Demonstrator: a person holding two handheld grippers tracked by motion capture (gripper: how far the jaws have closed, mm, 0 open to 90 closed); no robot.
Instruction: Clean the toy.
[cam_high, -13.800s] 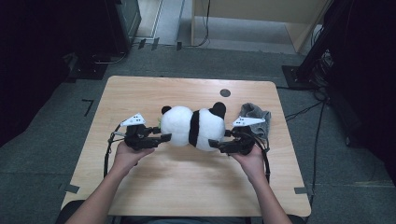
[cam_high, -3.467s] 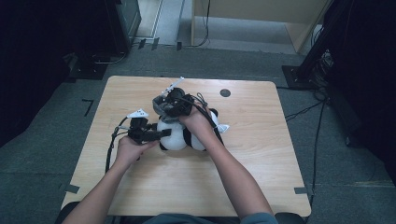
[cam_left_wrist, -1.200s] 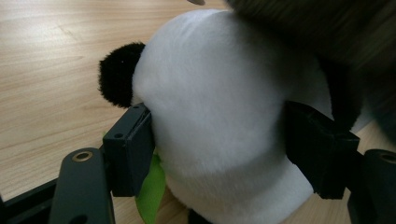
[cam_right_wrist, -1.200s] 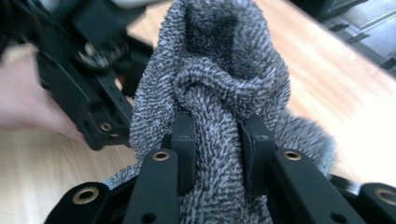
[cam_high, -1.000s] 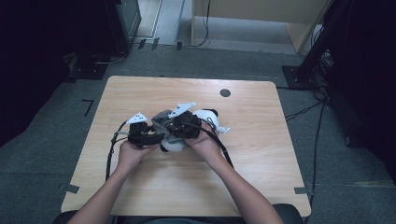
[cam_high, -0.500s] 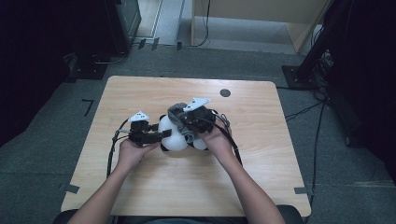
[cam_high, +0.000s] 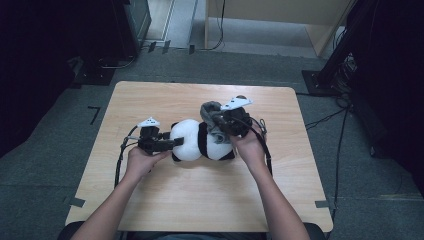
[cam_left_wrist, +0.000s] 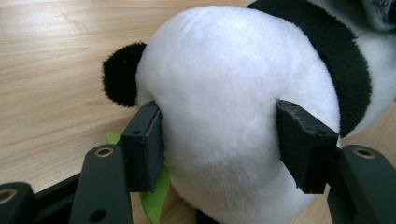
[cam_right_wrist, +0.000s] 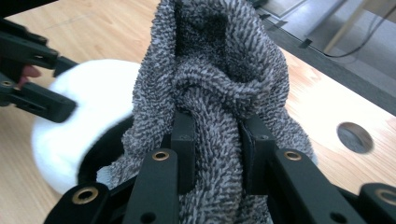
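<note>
Plush panda (cam_high: 197, 141) on wooden table (cam_high: 165, 200): my left gripper (cam_left_wrist: 219, 147) clamps its white rump. My right gripper (cam_right_wrist: 217, 156) pinches grey terry cloth (cam_right_wrist: 219, 70) over its head end.

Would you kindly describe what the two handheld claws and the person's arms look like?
Both the left claw and the right claw are black, with blocky jaws on arms that carry brass-ringed holes. Each is topped by a pale grey three-cornered plate and trails a black cable. The forearms are bare, with no sleeves visible.
</note>
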